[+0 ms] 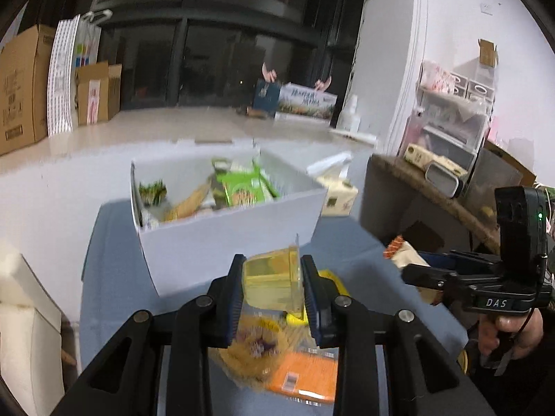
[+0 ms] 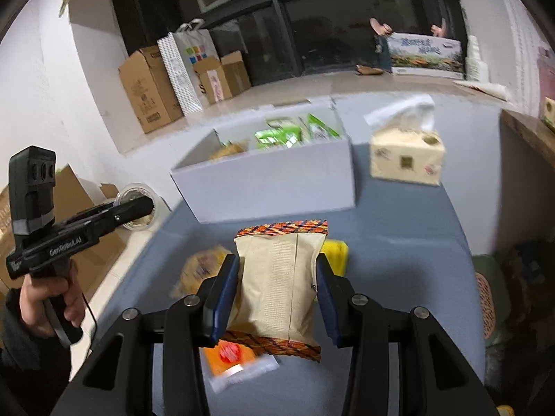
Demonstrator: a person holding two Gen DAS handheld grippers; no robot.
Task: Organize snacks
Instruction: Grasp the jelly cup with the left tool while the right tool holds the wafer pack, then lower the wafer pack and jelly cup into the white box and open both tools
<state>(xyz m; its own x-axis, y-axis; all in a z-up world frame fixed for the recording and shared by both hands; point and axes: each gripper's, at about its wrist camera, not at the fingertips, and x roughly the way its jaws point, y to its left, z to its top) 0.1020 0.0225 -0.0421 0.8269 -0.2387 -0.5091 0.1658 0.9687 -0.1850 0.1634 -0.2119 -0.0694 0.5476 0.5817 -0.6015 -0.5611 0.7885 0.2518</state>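
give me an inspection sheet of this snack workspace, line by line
surface: blue-grey table top, snacks scattered at the near end
job's things: white cardboard box already holding green packets; orange flat packet, yellow packet and a blurred yellowish bag lie loose on the table
clutter: cream tissue box beside the white box
grippers: left gripper shut on a clear yellow plastic cup; right gripper shut on a beige snack pouch with patterned orange ends
cables: thin black cord below the left hand
surroundings: brown cartons, dark window, cluttered shelf
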